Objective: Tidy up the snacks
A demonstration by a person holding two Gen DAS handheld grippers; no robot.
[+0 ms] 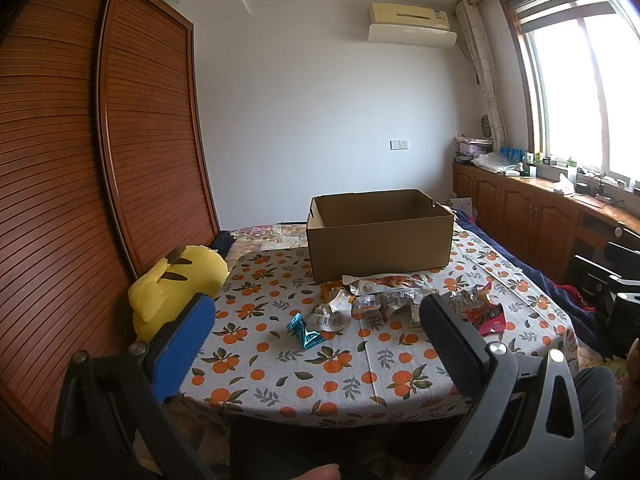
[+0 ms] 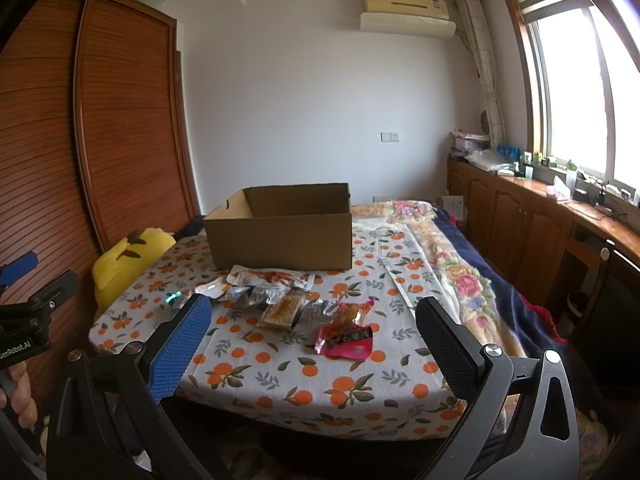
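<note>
Brown corrugated cardboard box, open-topped, at far side of orange-print tablecloth. Snack packets piled just in front of box: red-pink pouch, brown snack bar, blue foil wrapper. Left gripper: jaws wide, empty, short of pile. Right gripper: jaws wide, empty. Right view only: left gripper body with hand at left edge. Yellow plush toy beside table.

White walls, slatted wooden wardrobe — bright window, air conditioner
</note>
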